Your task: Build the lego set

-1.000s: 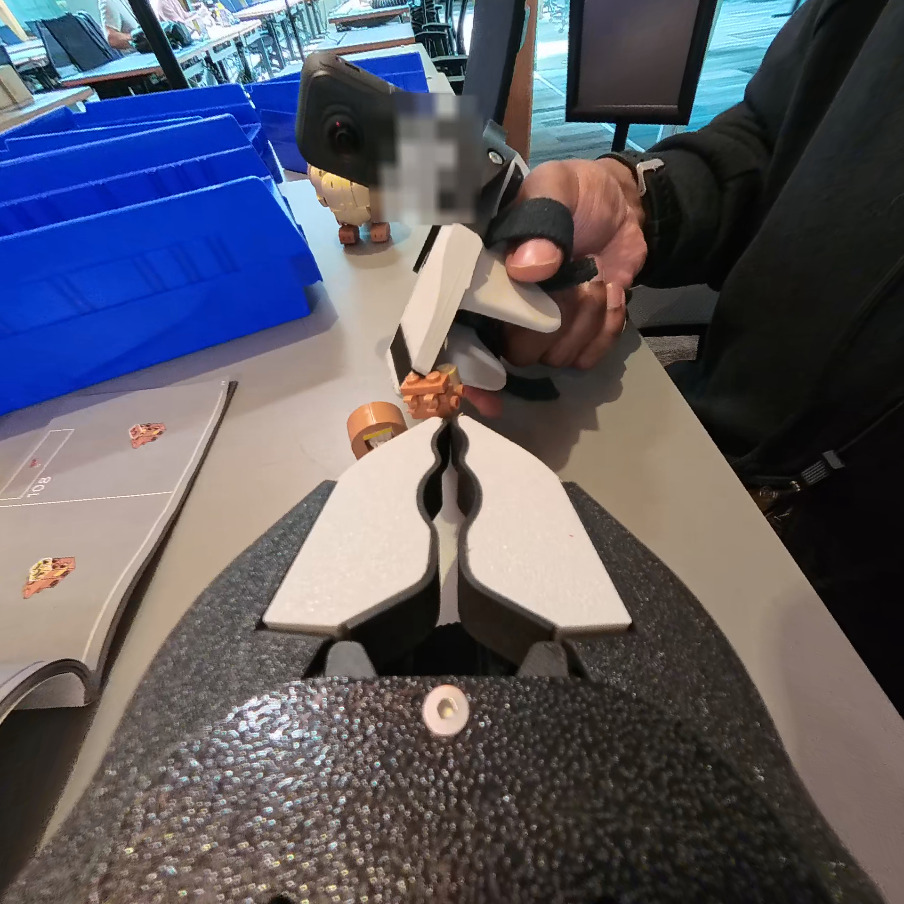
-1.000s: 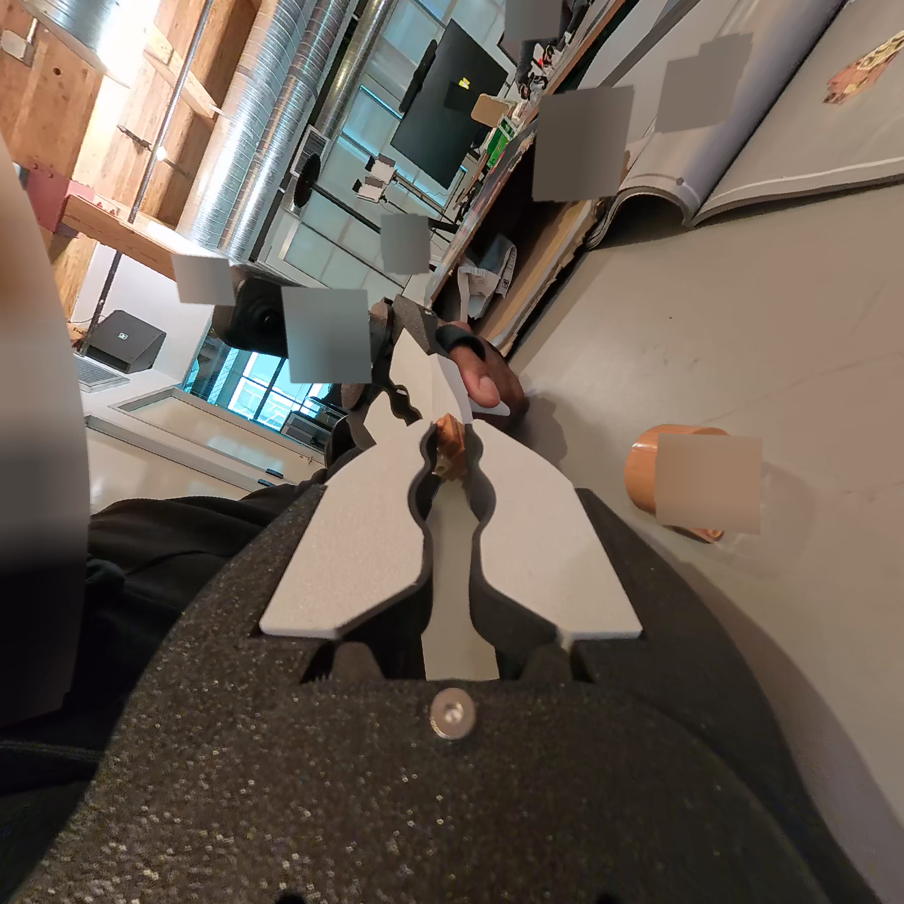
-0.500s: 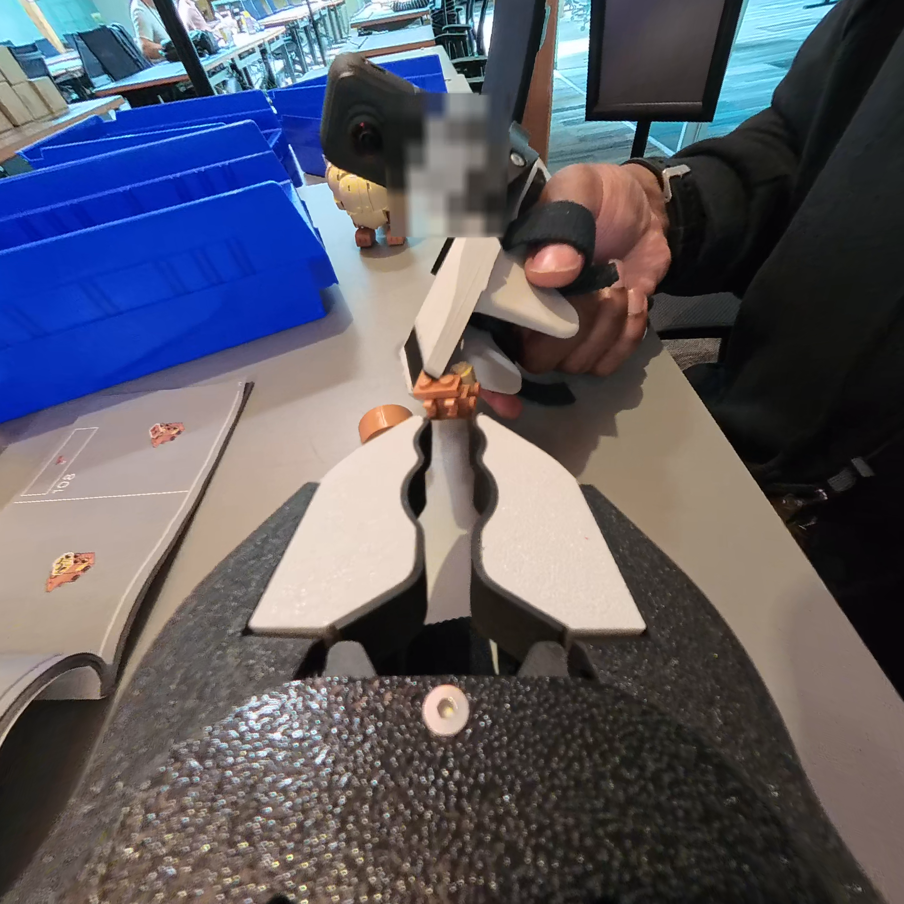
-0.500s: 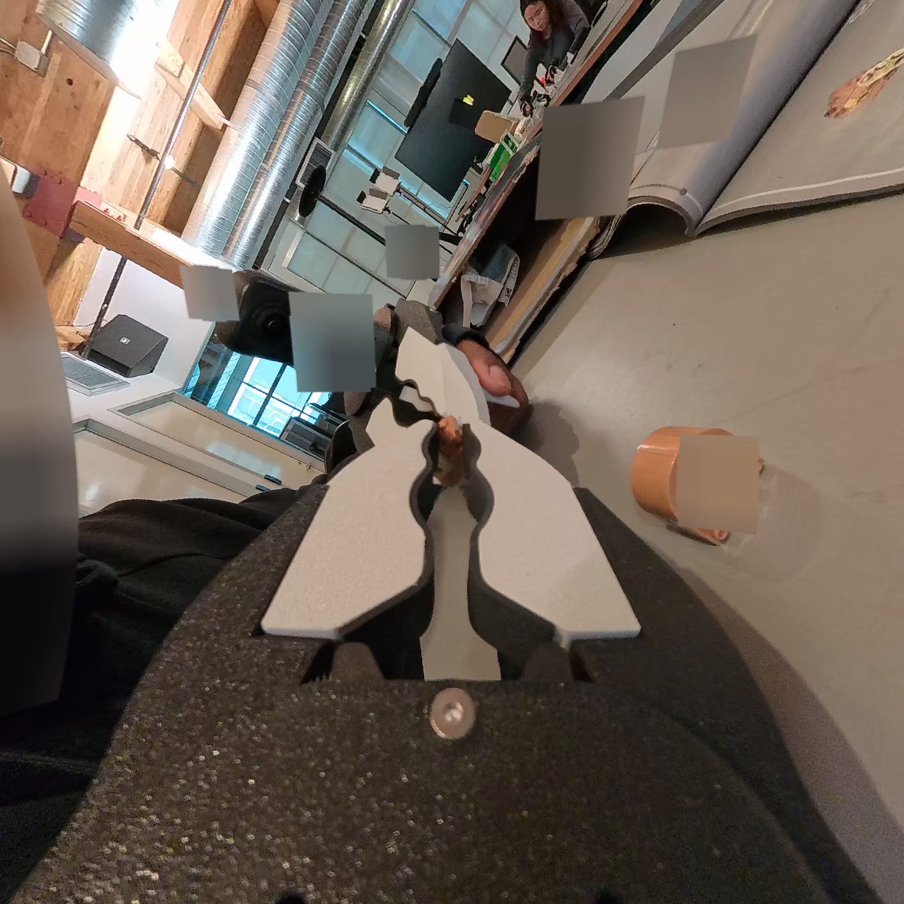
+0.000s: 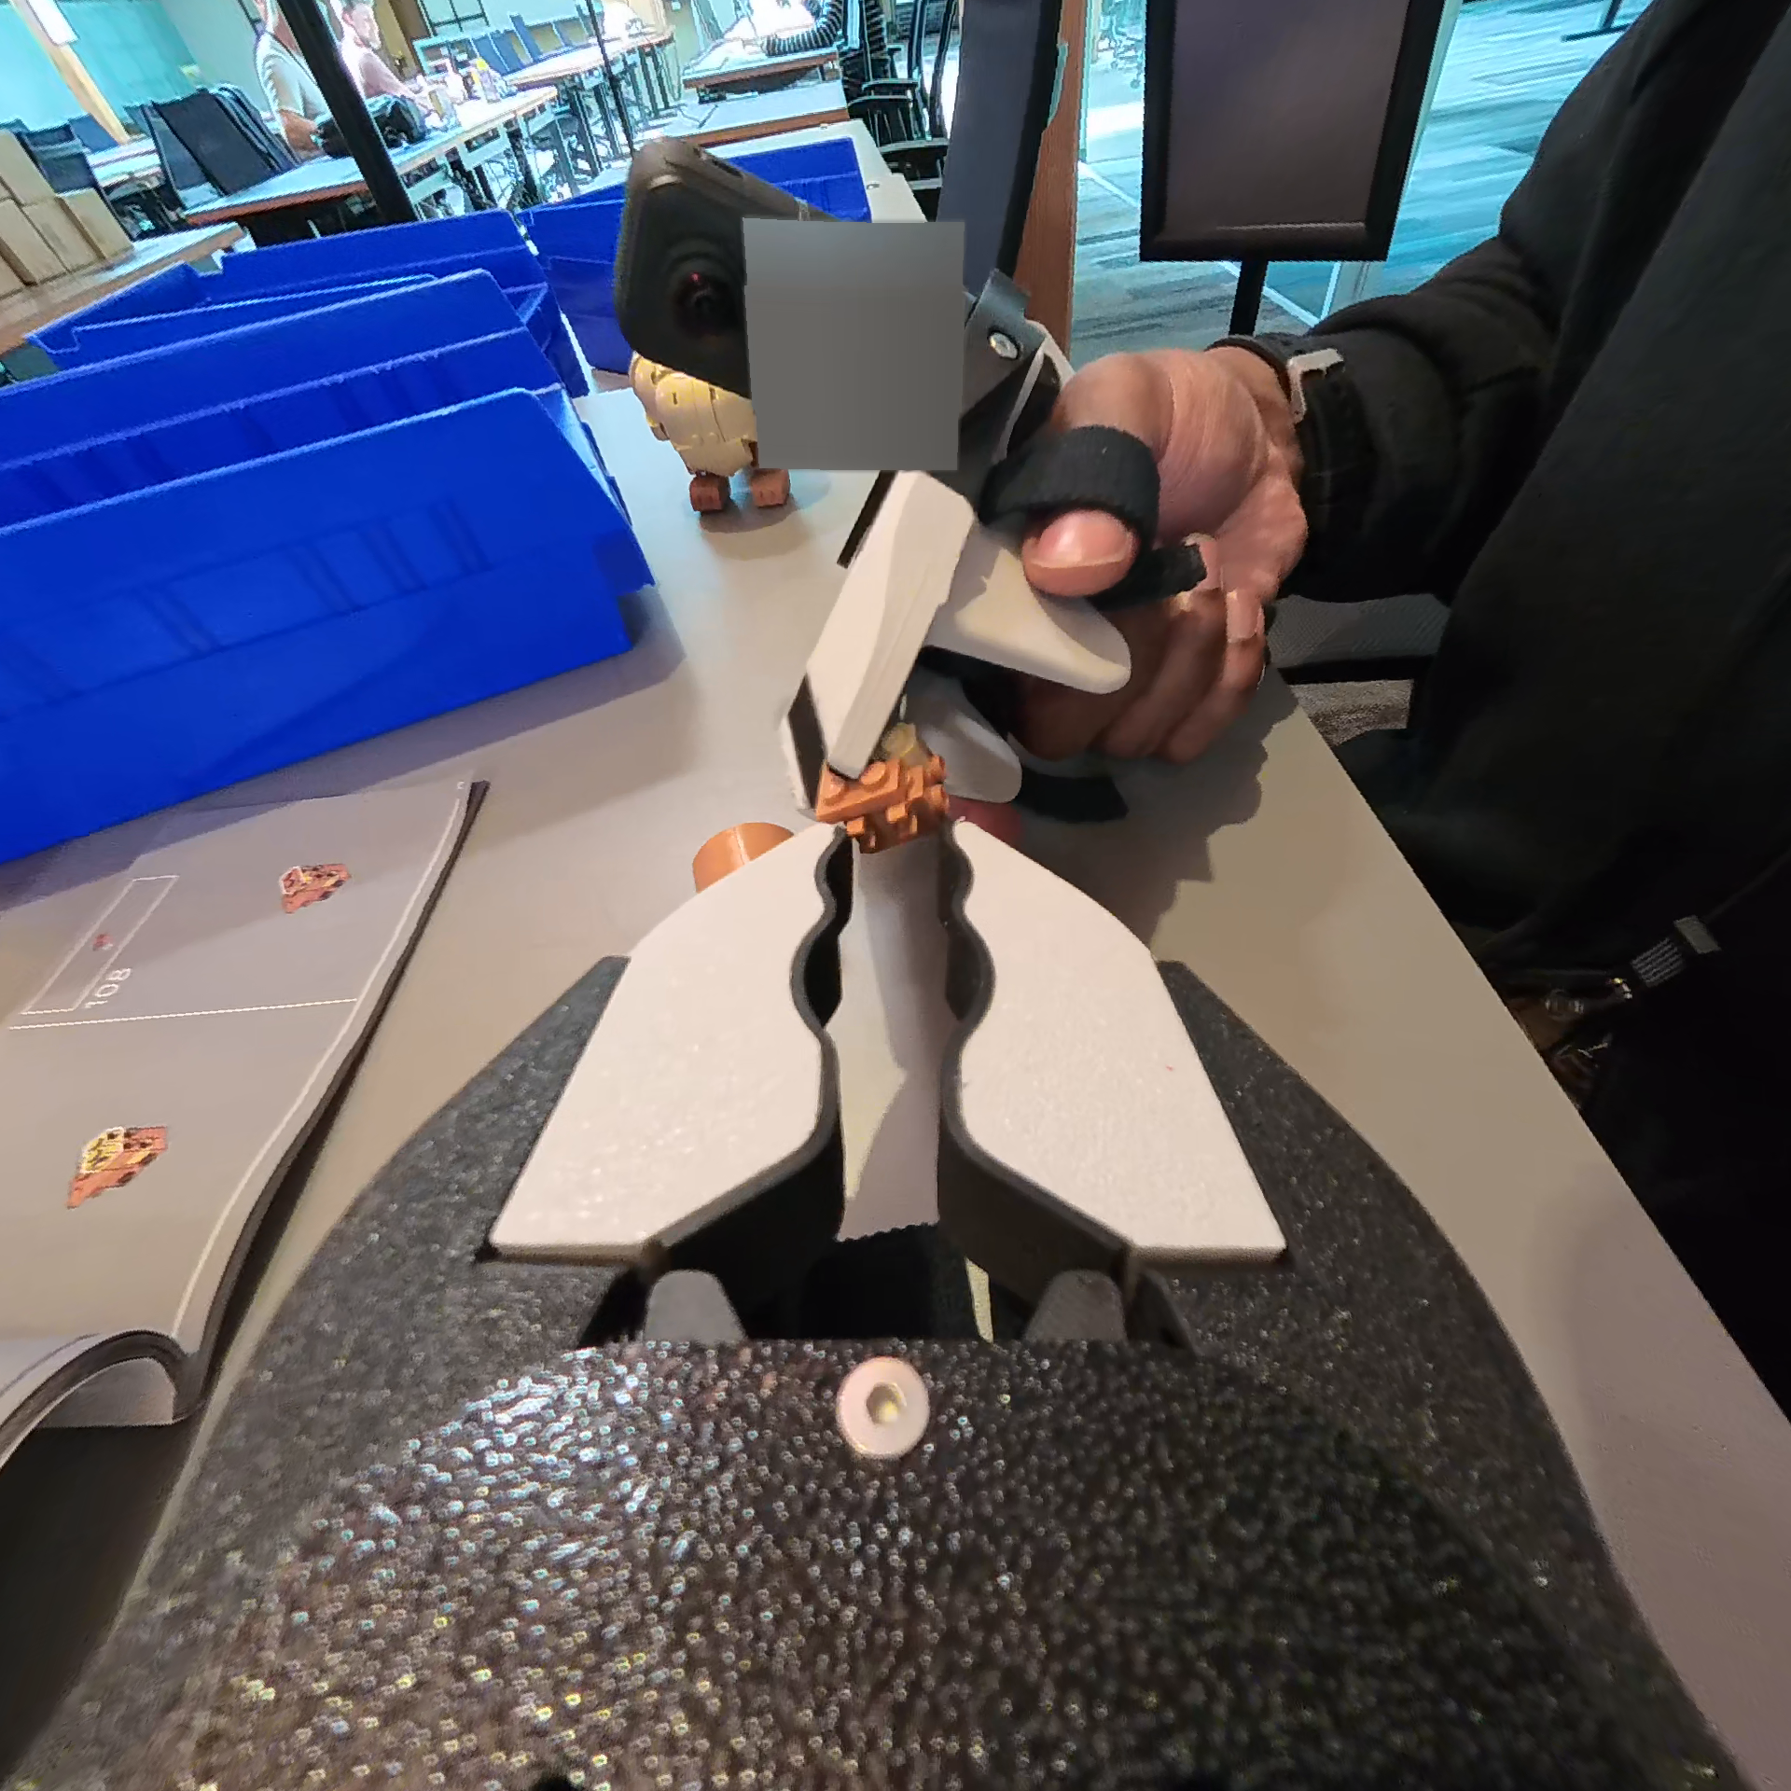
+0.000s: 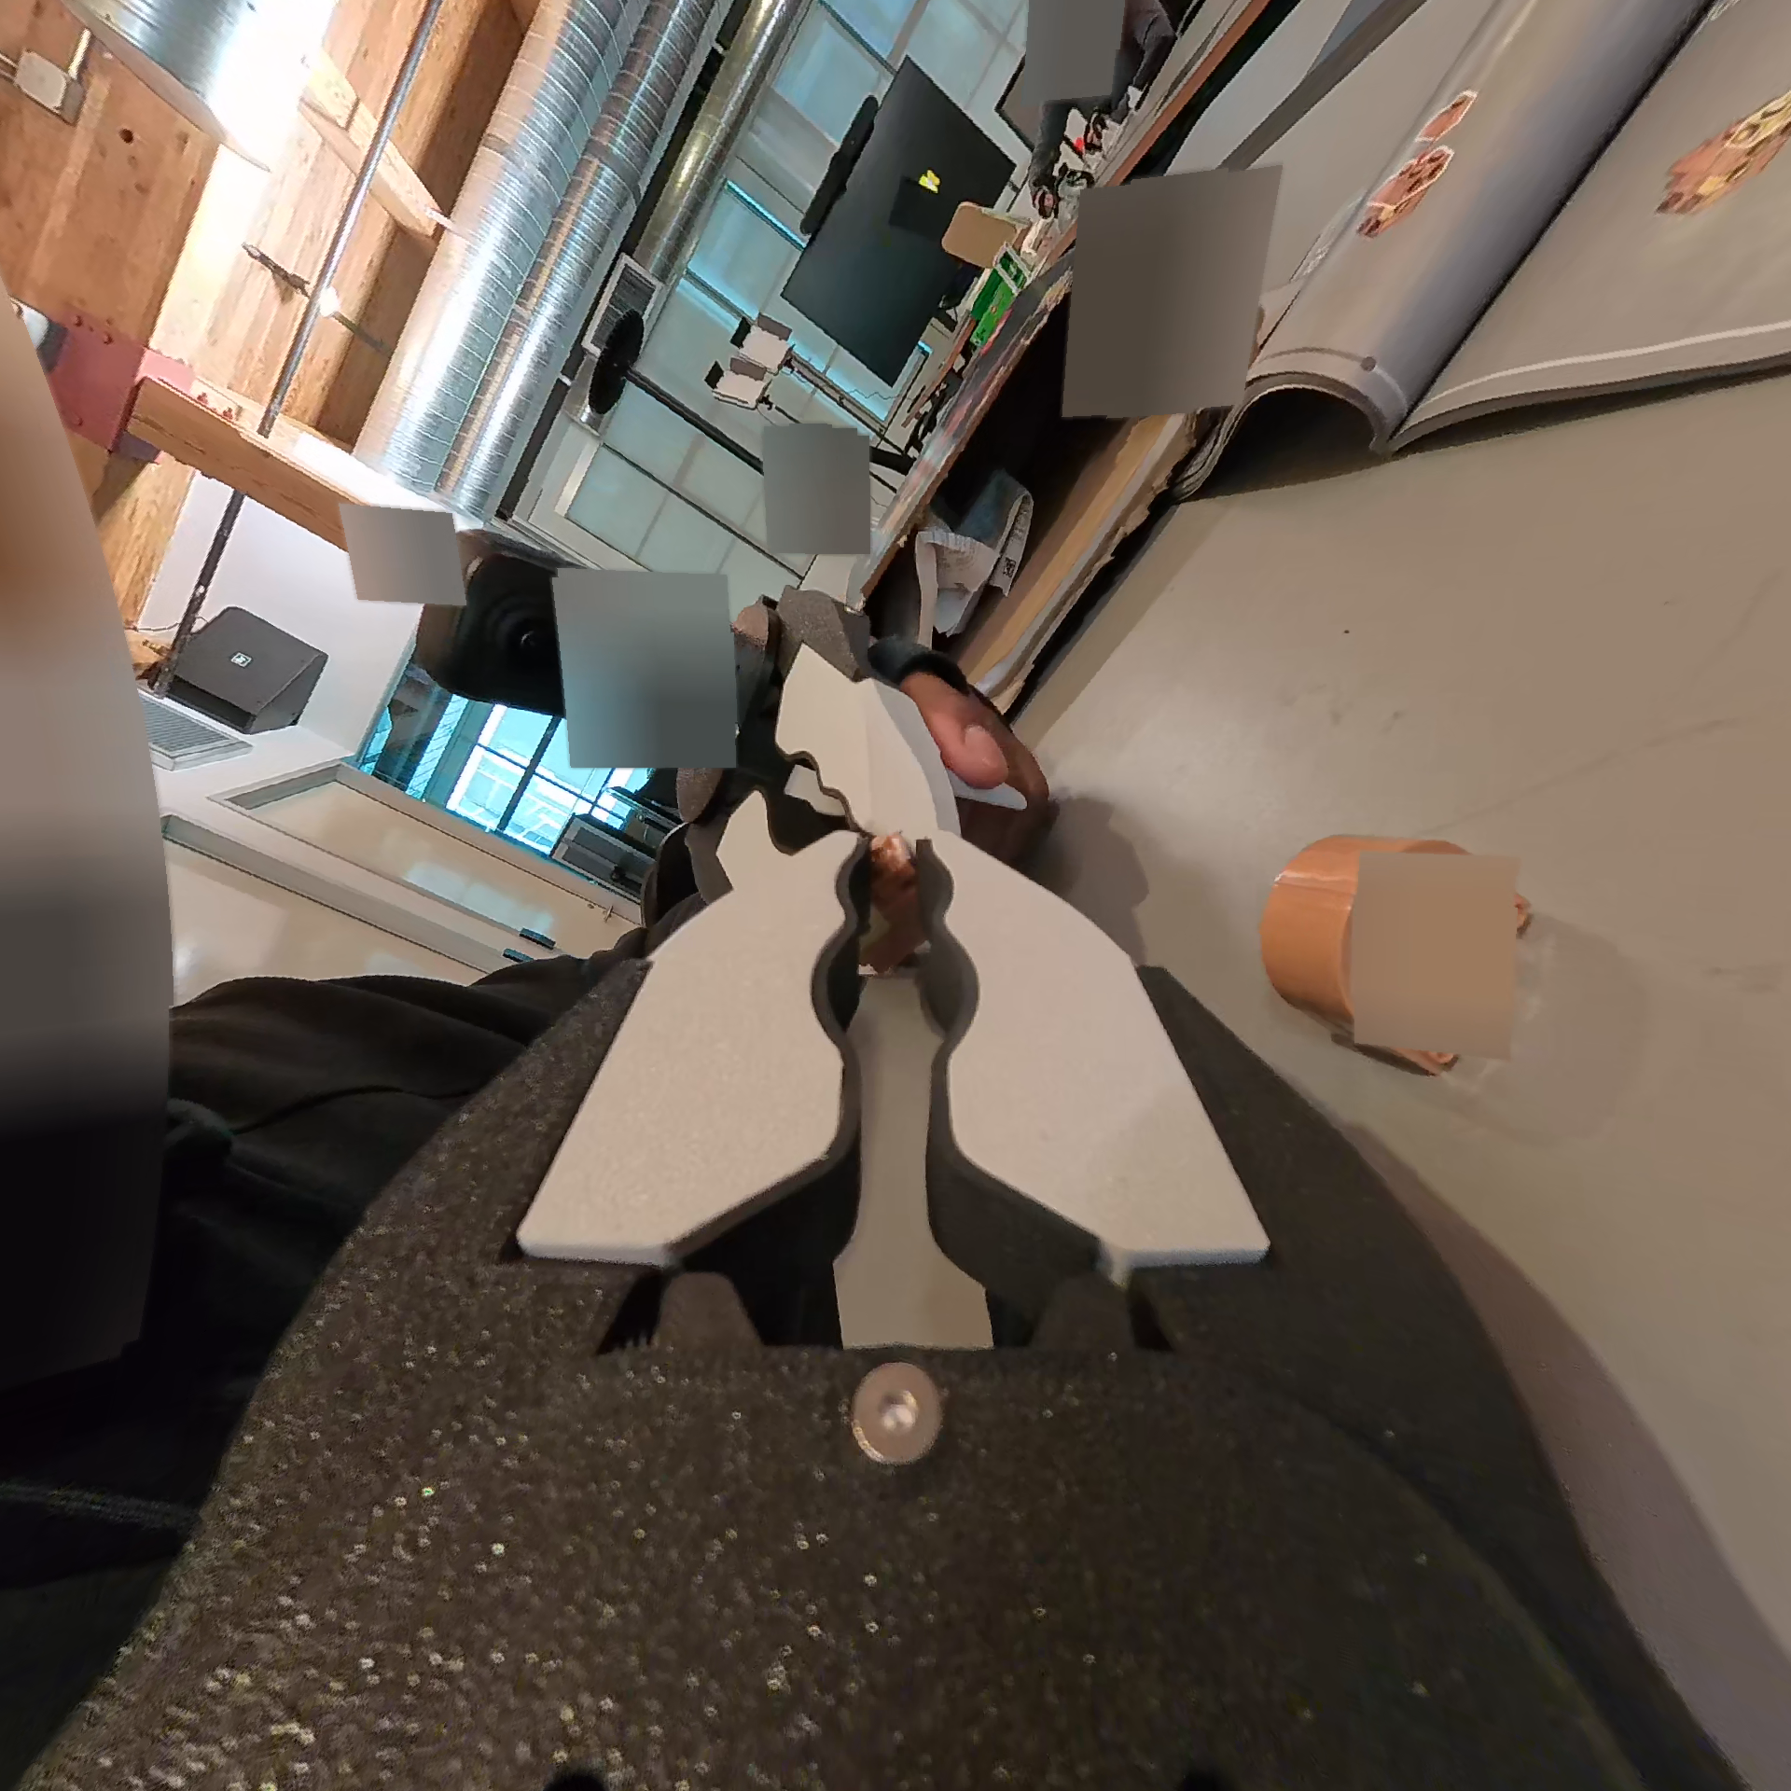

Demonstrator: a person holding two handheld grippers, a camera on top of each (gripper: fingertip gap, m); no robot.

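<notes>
My right gripper (image 6: 892,853) is shut on a small orange-brown brick assembly (image 6: 890,911), which sits between its two pads. In the left wrist view the right gripper (image 5: 882,766) comes down from above, held by a hand (image 5: 1182,543), with the studded assembly (image 5: 882,800) at its tips above the grey table (image 5: 1211,872). My left gripper (image 5: 896,841) is open. Its tips stand on either side of the assembly's lower end, and I cannot see them pressing on it. The left gripper's fingers (image 6: 843,737) also show just beyond the brick in the right wrist view.
Blue bins (image 5: 291,543) stand at the left. An open booklet (image 5: 213,1018) lies at the near left. A beige brick-built figure (image 5: 698,417) stands at the back. An orange-brown round piece (image 5: 737,848) lies by my left fingertip, also in the right wrist view (image 6: 1308,930). The table's edge runs along the right. My left and right fingertips are right by each other.
My left gripper's jaws have gone from shut to open and moved up to the brick assembly. The right gripper has kept its hold on it and barely moved.
</notes>
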